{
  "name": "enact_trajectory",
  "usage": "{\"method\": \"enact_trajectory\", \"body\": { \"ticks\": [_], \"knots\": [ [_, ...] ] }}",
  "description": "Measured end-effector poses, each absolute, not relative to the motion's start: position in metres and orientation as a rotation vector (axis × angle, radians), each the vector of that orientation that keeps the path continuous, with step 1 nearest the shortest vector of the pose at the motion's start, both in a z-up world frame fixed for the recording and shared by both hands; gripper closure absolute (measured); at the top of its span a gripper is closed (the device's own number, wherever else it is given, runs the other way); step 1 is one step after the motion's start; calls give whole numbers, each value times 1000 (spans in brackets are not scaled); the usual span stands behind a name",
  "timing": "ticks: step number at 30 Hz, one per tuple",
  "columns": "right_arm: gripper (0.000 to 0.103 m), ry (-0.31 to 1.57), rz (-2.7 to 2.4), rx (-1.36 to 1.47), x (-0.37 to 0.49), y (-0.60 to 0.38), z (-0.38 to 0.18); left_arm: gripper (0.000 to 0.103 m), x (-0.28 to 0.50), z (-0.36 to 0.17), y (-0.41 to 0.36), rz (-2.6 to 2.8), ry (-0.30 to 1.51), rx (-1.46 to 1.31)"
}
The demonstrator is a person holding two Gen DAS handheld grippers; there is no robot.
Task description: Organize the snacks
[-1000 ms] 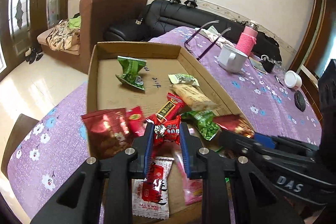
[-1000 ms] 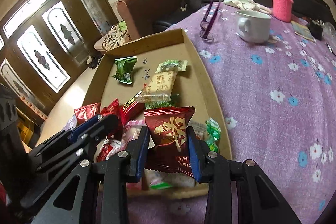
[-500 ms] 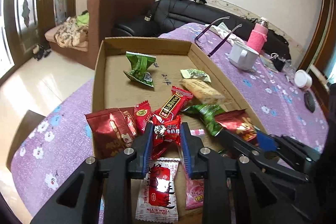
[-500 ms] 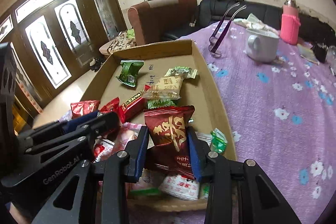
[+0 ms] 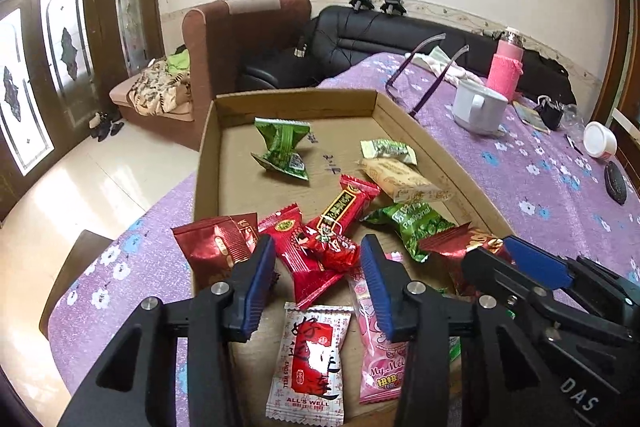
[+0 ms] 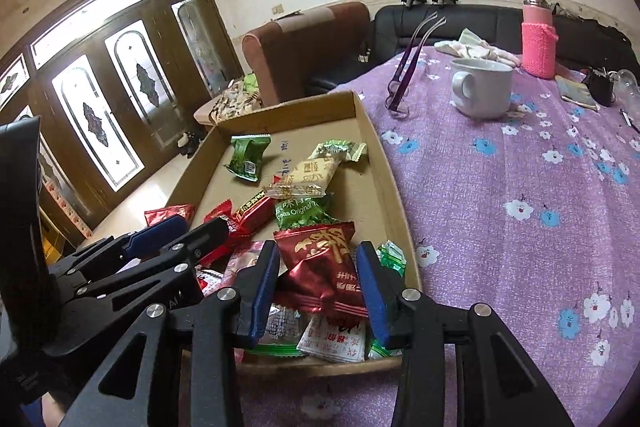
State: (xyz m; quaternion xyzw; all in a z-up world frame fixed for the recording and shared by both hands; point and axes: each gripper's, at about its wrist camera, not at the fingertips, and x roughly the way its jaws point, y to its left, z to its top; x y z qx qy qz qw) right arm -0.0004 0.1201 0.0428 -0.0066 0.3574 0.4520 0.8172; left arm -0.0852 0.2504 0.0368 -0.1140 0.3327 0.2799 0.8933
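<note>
A shallow cardboard tray on the purple flowered cloth holds several wrapped snacks. My left gripper hovers over the near pile, its jaws opening. A small red candy lies loose on the heap between and just ahead of its blue pads. My right gripper is at the tray's near right corner, its jaws also opening. A dark red packet with gold writing rests tilted on the pile between its pads, no longer pinched. Each gripper shows in the other's view: right gripper, left gripper.
Further into the tray lie a green packet, a beige bar and a green peas packet. On the cloth to the right stand a white mug, a pink bottle and purple glasses. Sofas and glazed doors stand behind.
Both grippers have spread their jaws. The small red candy dropped from the left pads onto the pile, and the dark red packet sank and tilted between the right pads. Both views tipped upward slightly.
</note>
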Motion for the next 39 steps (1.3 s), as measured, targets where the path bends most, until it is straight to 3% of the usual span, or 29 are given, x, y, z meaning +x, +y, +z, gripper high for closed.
{"method": "enact_trajectory", "body": {
  "ticks": [2, 11, 14, 16, 18, 23, 25, 27, 39],
  "knots": [
    [53, 760, 967, 2, 0, 116, 44, 37, -88, 39, 250, 594, 673, -236],
    [53, 693, 916, 8, 1, 106, 56, 34, -95, 46, 244, 595, 619, -211],
    [53, 652, 879, -13, 1, 102, 62, 19, -103, 51, 240, 600, 572, -206],
    [52, 643, 864, -15, 3, 99, 67, 15, -108, 54, 237, 604, 539, -204],
    [44, 654, 839, -5, 8, 95, 72, 12, -110, 55, 235, 597, 526, -200],
    [42, 750, 828, 43, 15, 71, 82, 6, -113, 58, 229, 594, 516, -171],
    [33, 739, 814, 22, 8, 55, 86, 1, -114, 59, 226, 598, 509, -156],
    [20, 723, 809, 22, 0, 40, 85, 0, -115, 60, 222, 601, 503, -143],
    [18, 632, 711, -21, -10, 5, 60, 0, -110, 57, 206, 672, 592, -56]
  ]
}}
